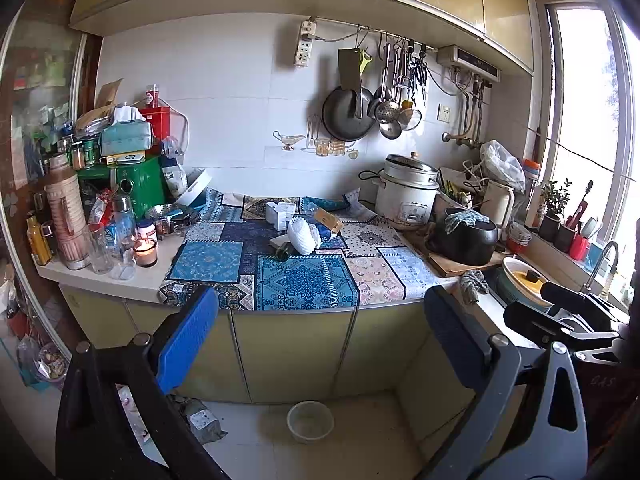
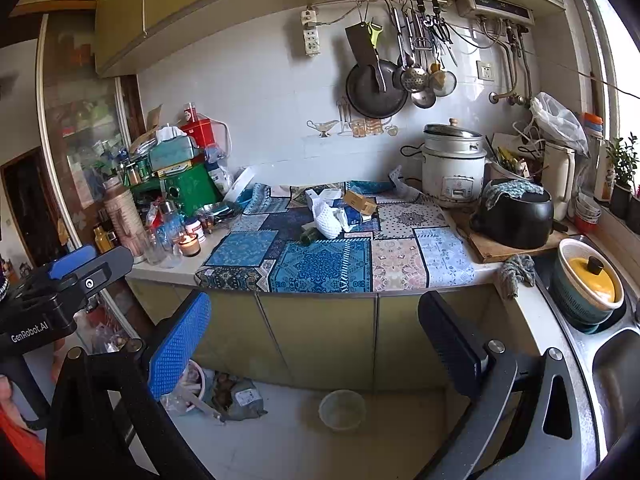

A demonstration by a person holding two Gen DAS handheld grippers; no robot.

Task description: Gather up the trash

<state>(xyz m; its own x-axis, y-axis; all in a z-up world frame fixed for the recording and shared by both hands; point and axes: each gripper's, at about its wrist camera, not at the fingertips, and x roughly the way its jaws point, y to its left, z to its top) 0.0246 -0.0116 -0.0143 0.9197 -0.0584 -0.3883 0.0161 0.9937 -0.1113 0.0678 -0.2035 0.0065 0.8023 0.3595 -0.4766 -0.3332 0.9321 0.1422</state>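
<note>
Trash lies in the middle of the patterned cloth on the counter: a white foam net, a dark green bottle lying on its side, a white carton and a brown cardboard box. My left gripper is open and empty, held back from the counter's front edge. My right gripper is open and empty too, at about the same distance. The left gripper also shows at the left edge of the right wrist view.
A lit candle and glasses stand at the counter's left among cluttered jars. A rice cooker, black pot and sink with a yellow-lidded bowl are right. A small bowl and bags sit on the floor.
</note>
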